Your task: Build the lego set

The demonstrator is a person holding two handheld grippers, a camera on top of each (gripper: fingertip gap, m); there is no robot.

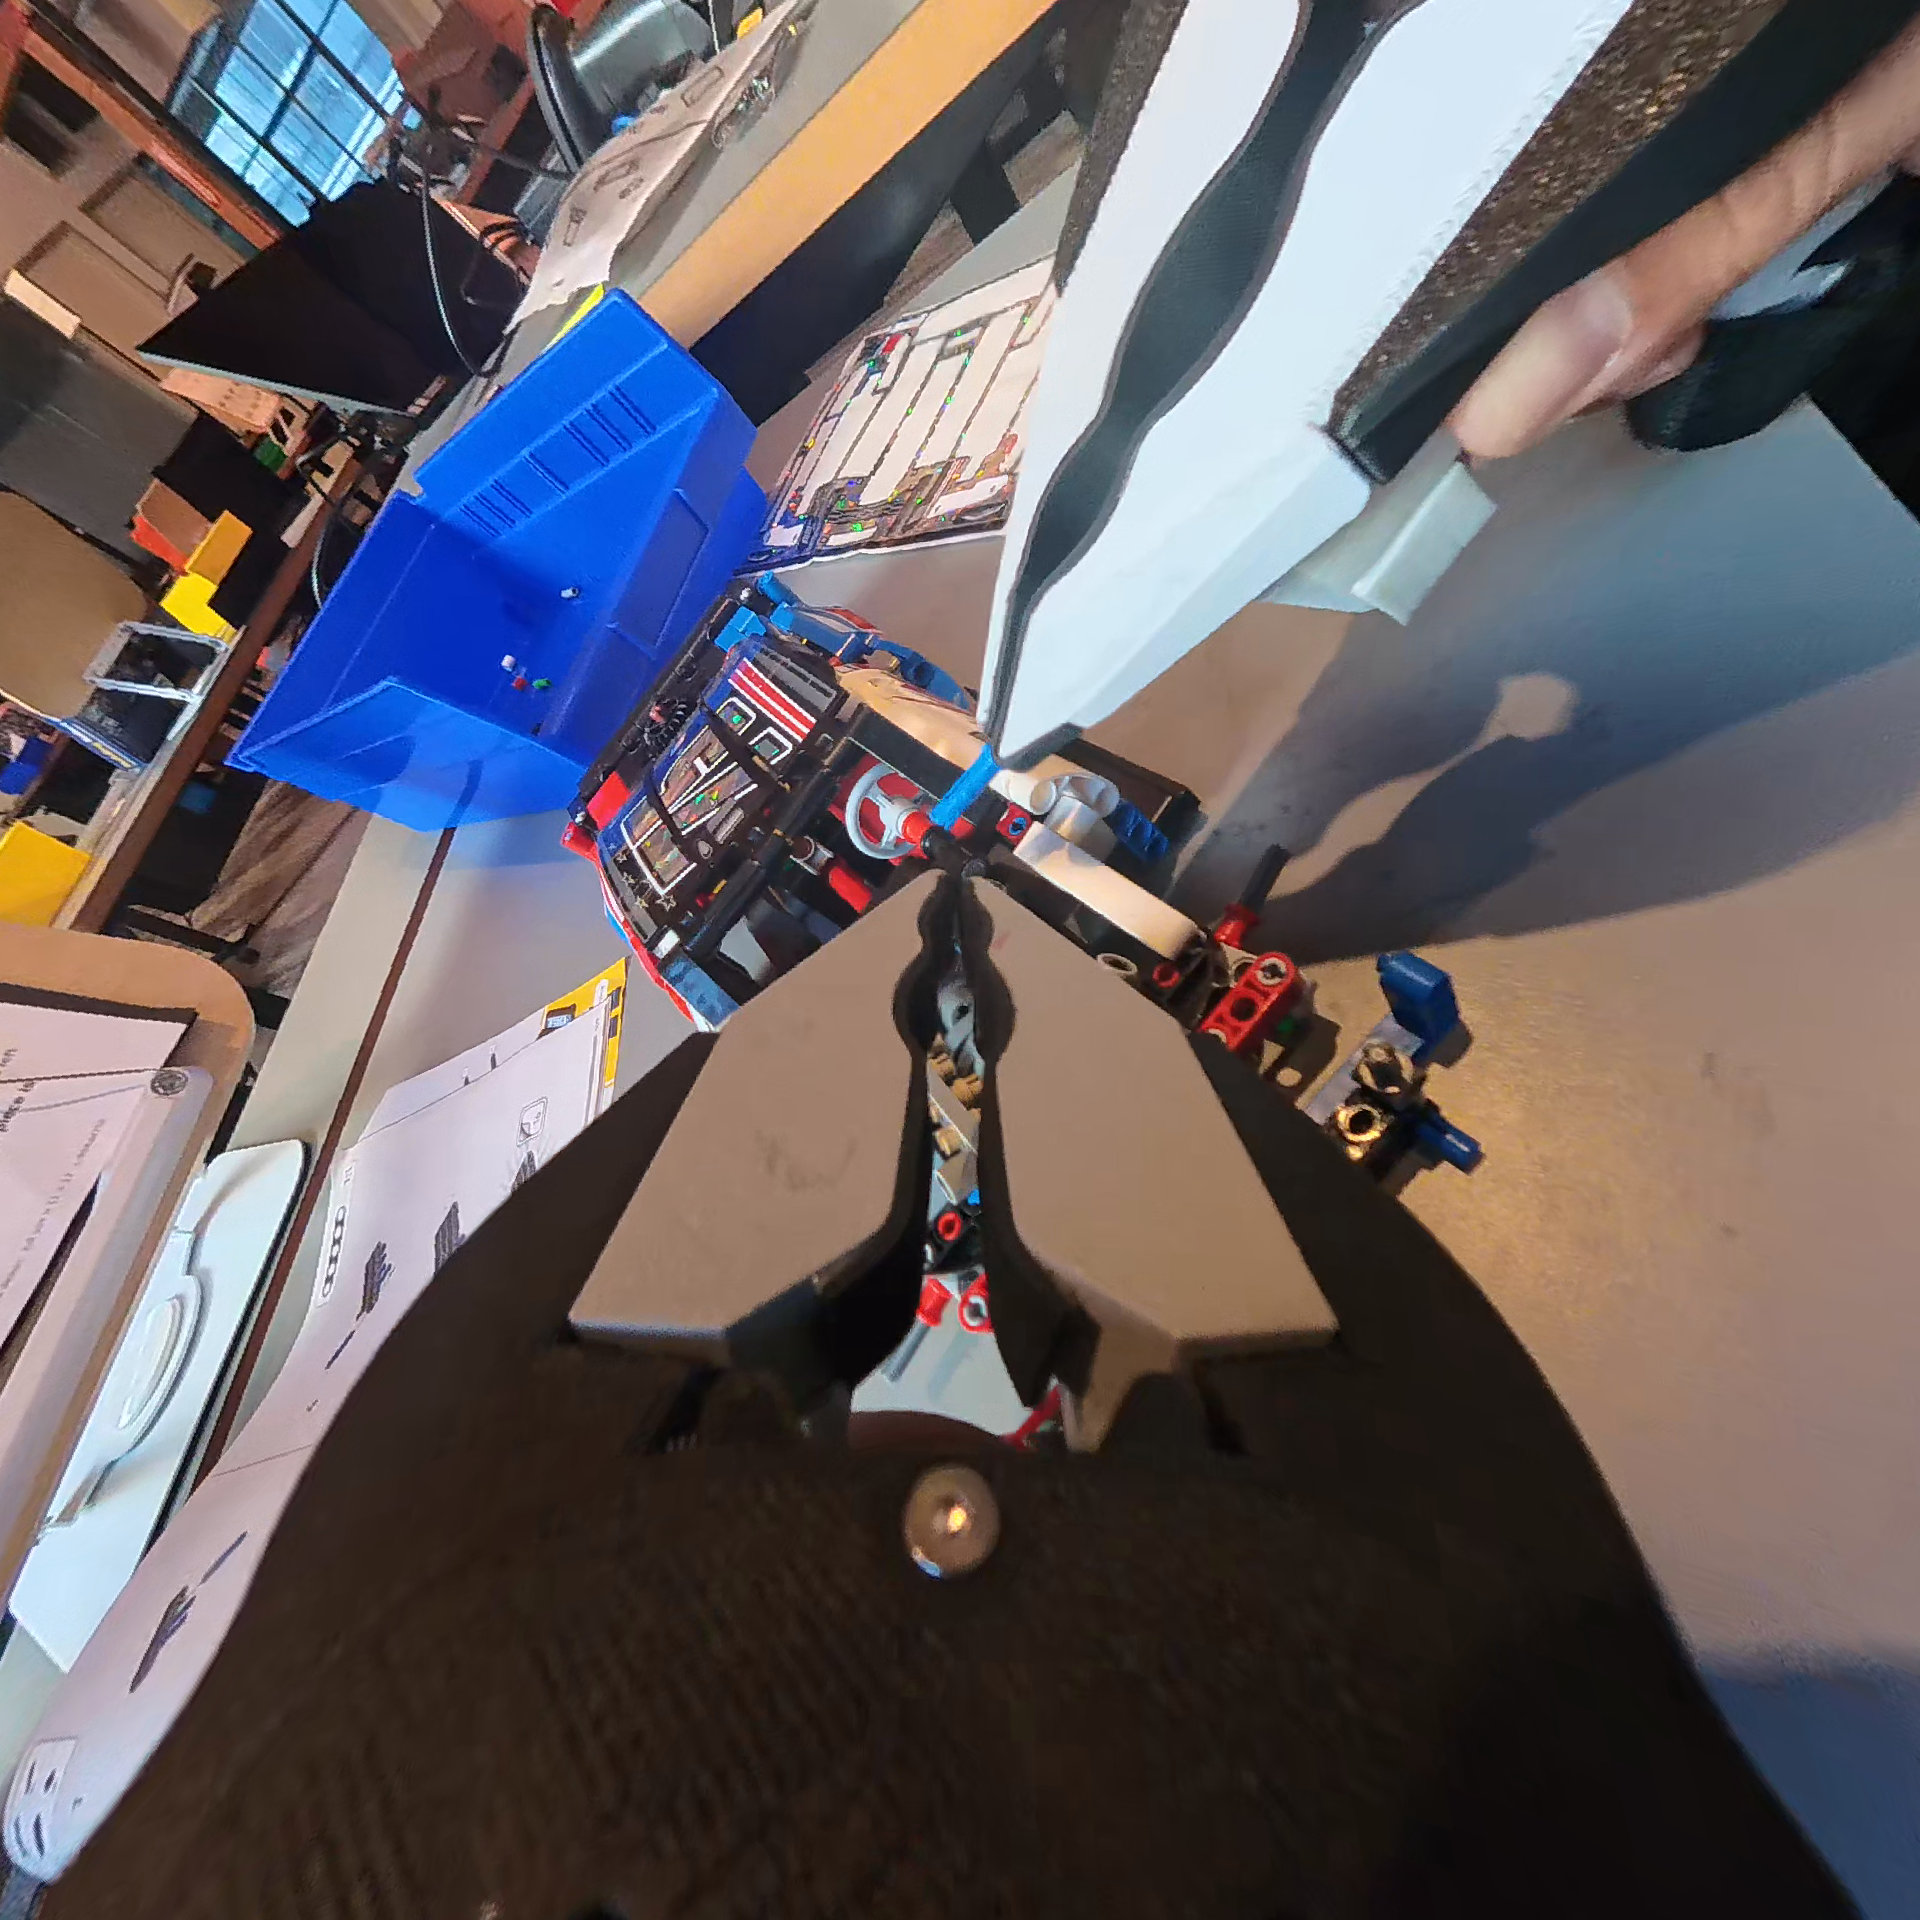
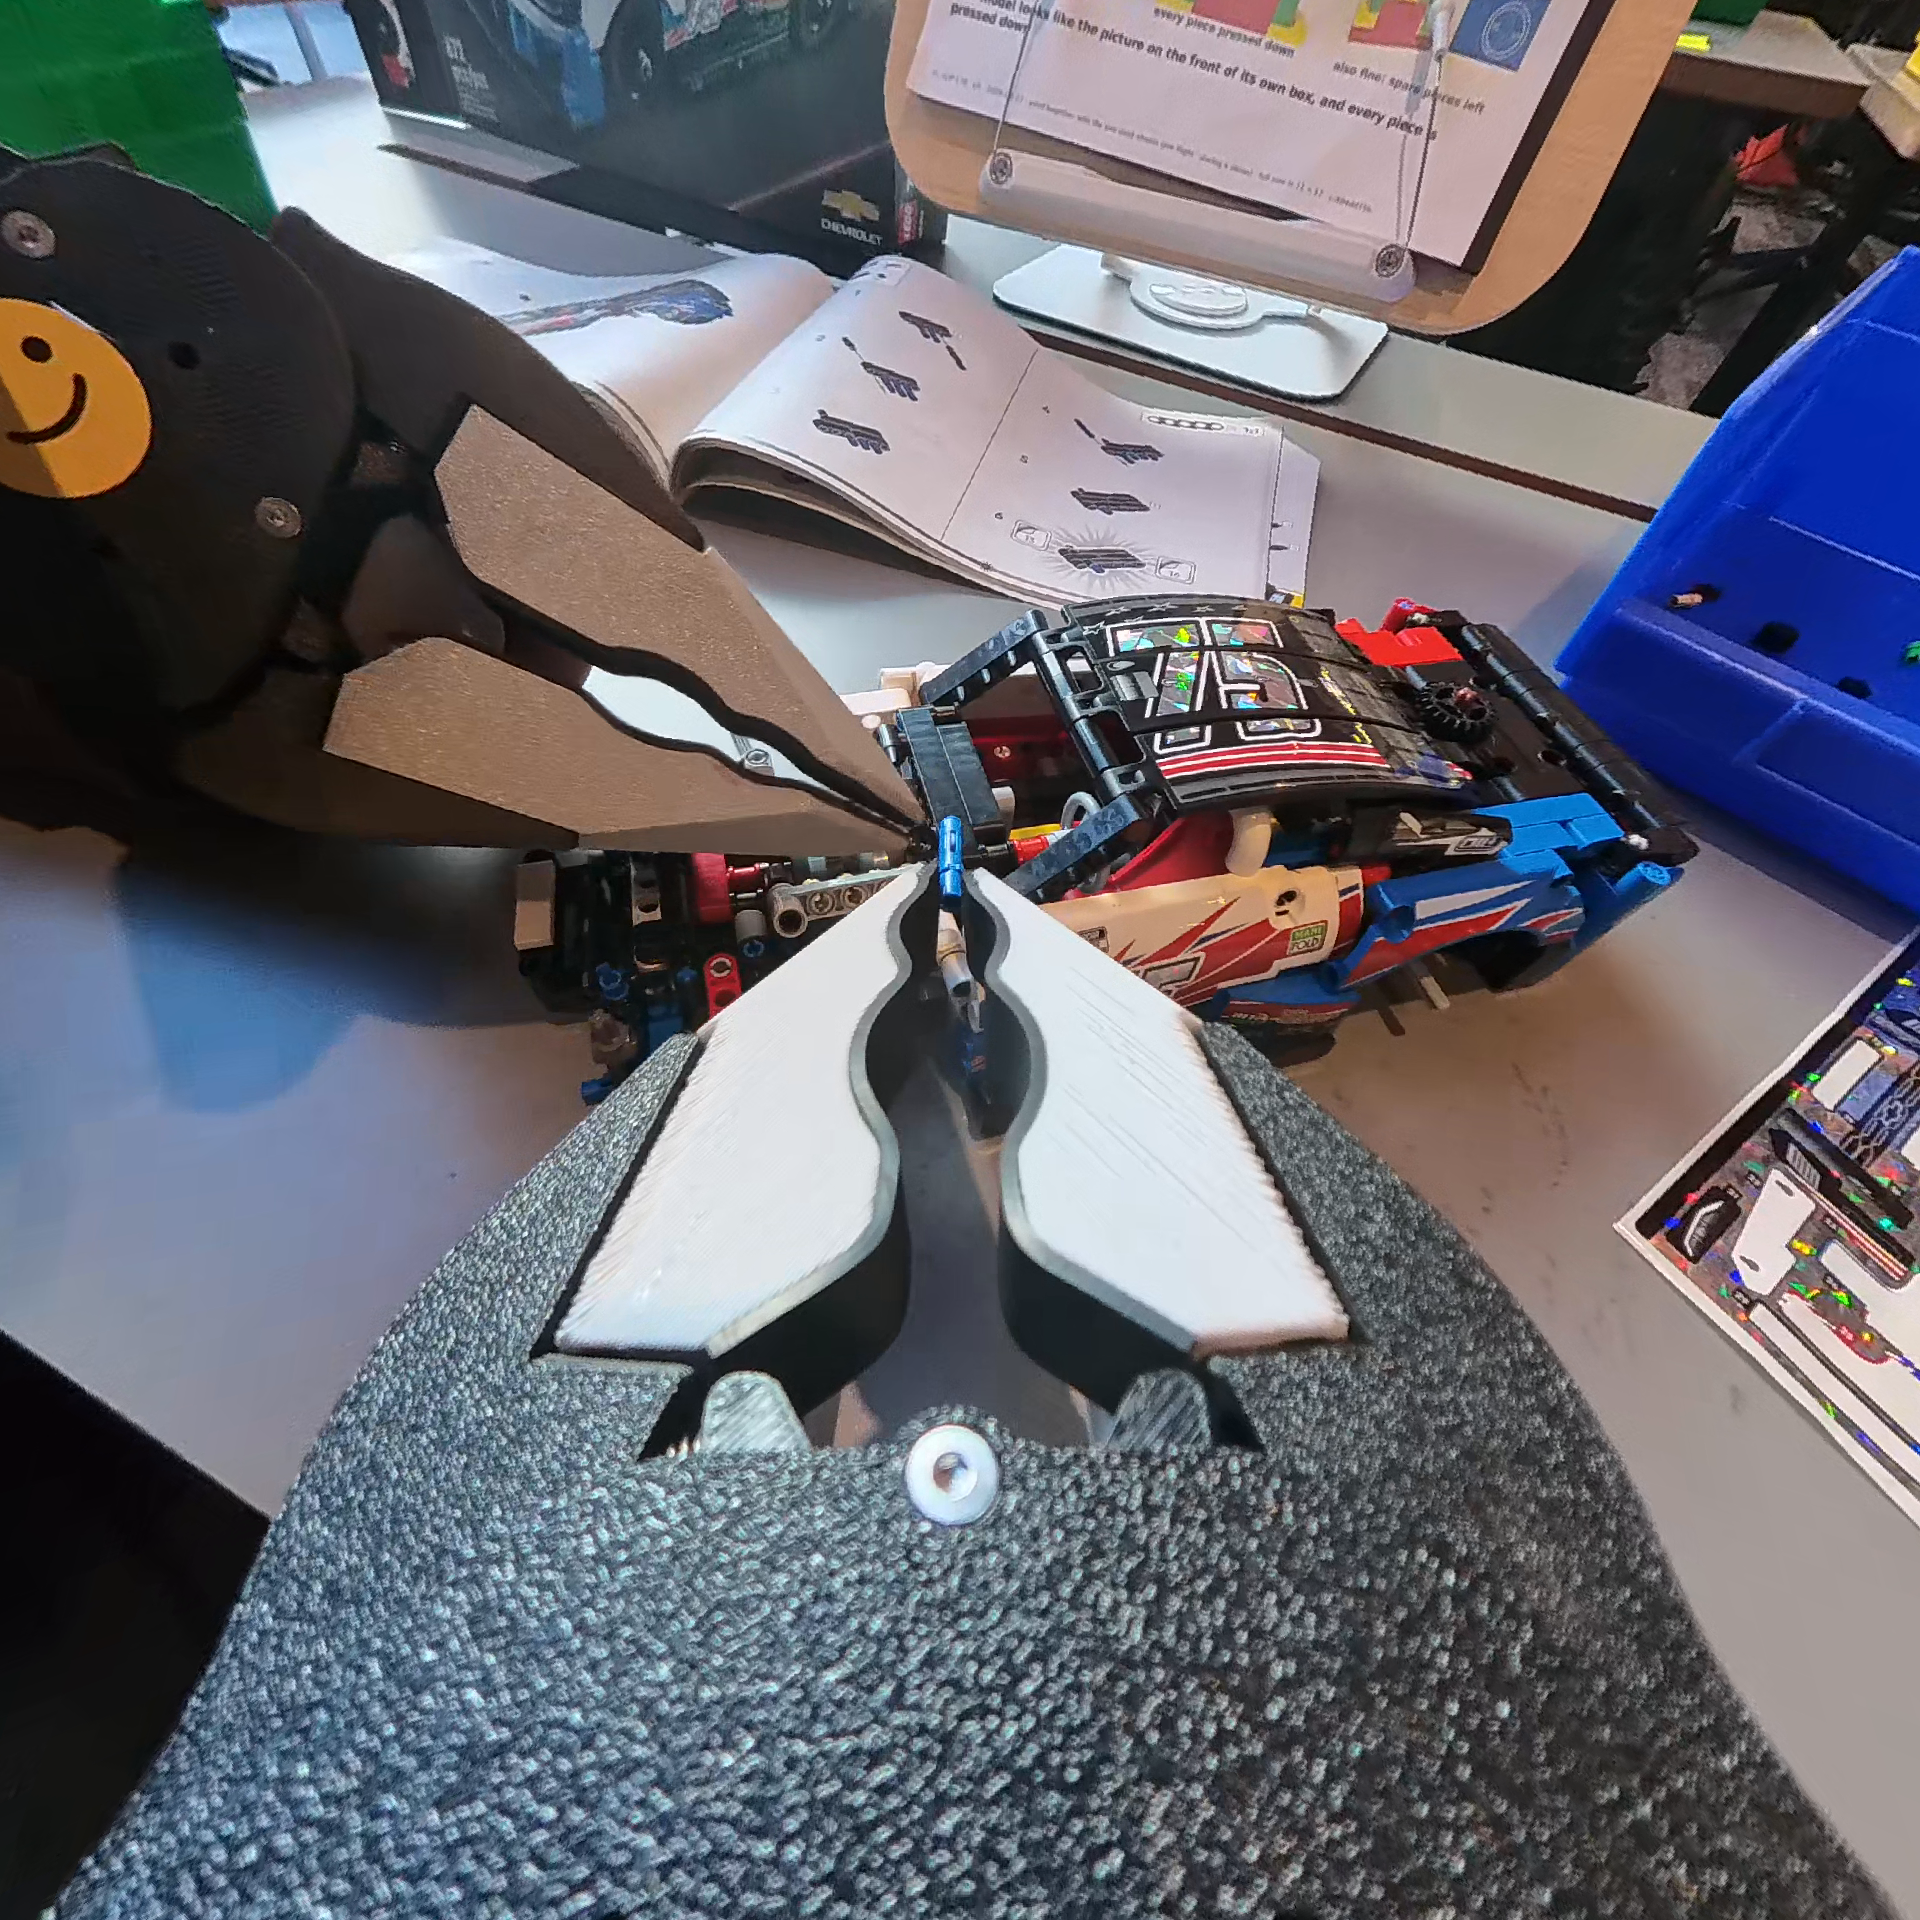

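The partly built lego car (image 2: 1299, 727), black, blue, red and white, lies on the grey table (image 2: 312, 1039); it also shows in the left wrist view (image 1: 727, 790). My right gripper (image 2: 948, 881), with white fingers, is shut on a thin blue axle (image 2: 949, 854) and holds it at the car's open cockpit frame. In the left wrist view this axle (image 1: 966, 792) runs from the white fingertips (image 1: 1013, 743) down to a red bush beside the steering wheel (image 1: 881, 816). My left gripper (image 1: 954, 883), with grey fingers, is shut, its tips right at the axle's lower end (image 2: 912, 831).
A blue bin (image 2: 1787, 582) stands behind the car's front. An open instruction booklet (image 2: 935, 436), a sheet on a stand (image 2: 1195, 135) and the set's box (image 2: 623, 104) lie beyond. A sticker sheet (image 2: 1808, 1195) lies at the right. Loose pieces (image 1: 1392, 1081) sit by the car's rear. Left and right tips are no more than a few centimetres apart.
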